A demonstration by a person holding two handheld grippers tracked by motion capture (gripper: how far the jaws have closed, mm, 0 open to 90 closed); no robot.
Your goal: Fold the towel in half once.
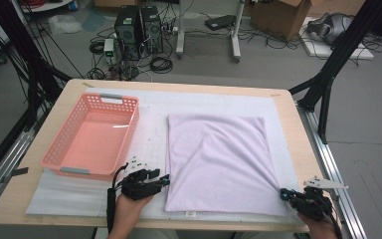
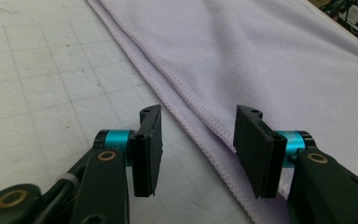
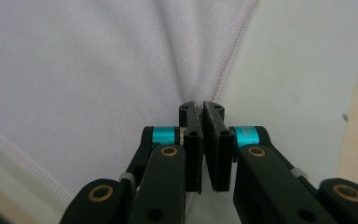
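Bench [image 1: 40, 199] with lilac towel [image 1: 219, 159] beside a pink basket [image 1: 92, 137].
My right gripper [image 3: 202, 106] pinches the towel's near right corner; my left gripper [image 2: 196, 140] gapes over its left hem.

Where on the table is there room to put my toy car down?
Inside the pink basket, and on the white mat behind the purple cloth. The front edge is crowded by the left gripper and right gripper.

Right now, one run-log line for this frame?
left hand-held gripper: open, straddling cloth's left hem | right hand-held gripper: shut on cloth's near right corner | pink basket: left of cloth
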